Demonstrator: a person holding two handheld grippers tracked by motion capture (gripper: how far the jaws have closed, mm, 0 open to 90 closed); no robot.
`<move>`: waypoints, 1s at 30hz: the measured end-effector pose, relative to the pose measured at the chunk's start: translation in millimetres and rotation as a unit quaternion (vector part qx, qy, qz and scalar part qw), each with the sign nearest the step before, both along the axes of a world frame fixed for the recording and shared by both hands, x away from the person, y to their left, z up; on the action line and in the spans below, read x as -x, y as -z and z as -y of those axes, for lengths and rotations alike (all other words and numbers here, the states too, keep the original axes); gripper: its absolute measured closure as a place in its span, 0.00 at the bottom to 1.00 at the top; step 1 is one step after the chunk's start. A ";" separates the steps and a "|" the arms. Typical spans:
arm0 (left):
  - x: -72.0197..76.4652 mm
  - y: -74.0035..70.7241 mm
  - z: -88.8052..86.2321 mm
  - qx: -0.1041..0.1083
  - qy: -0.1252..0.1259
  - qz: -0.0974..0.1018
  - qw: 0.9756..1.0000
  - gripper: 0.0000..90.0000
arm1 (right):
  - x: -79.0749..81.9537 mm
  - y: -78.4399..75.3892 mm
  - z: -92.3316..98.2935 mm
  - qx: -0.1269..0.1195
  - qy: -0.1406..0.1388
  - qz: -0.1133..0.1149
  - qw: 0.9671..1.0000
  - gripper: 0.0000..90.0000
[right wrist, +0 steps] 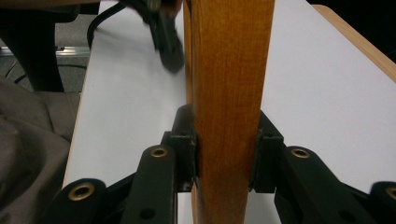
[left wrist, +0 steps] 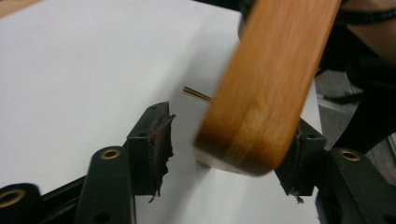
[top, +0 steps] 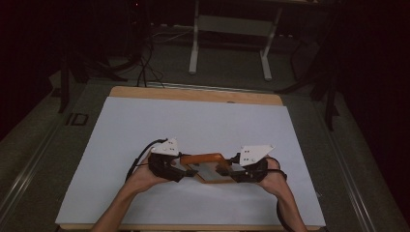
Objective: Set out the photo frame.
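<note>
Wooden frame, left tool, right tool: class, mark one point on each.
wooden frame (right wrist: 229, 93), right gripper view, on its upright wooden edge.
left tool (left wrist: 224, 144), left gripper view, midway between its spread jaws.
right tool (right wrist: 226, 151), right gripper view, midway between its clamping jaws.

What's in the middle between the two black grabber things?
A wooden frame spans the gap between the left gripper and the right gripper. The high view shows it, held up over the white table cover.
</note>
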State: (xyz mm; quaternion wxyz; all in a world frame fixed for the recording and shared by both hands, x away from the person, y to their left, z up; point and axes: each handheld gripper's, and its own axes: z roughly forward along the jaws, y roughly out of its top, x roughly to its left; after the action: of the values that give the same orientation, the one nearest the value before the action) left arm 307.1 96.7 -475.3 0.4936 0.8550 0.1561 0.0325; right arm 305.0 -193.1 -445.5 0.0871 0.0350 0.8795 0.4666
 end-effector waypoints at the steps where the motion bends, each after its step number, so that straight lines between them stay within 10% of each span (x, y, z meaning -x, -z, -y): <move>1: 0.3 2.1 4.1 -0.004 0.002 0.004 1.000 0.51 | 0.1 0.5 1.2 0.000 0.001 -0.001 1.000 0.76; 5: 2.1 5.1 13.2 -0.017 0.003 0.017 1.000 0.69 | -0.1 1.9 6.2 0.004 0.002 -0.004 1.000 0.76; 15: 8.5 -4.1 10.3 -0.037 0.007 0.042 0.998 0.76 | -4.3 6.1 8.3 0.015 0.012 -0.016 1.000 0.74; 30: 2.4 -16.9 -34.6 0.012 -0.052 0.035 0.998 0.72 | -24.9 22.3 -33.5 -0.008 0.044 -0.063 0.997 0.70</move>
State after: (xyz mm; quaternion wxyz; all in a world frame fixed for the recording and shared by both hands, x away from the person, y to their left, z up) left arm 304.7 131.3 -458.5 0.5063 0.8383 0.1832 0.0857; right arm 329.9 -159.6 -467.8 0.0513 0.1039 0.8769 0.4666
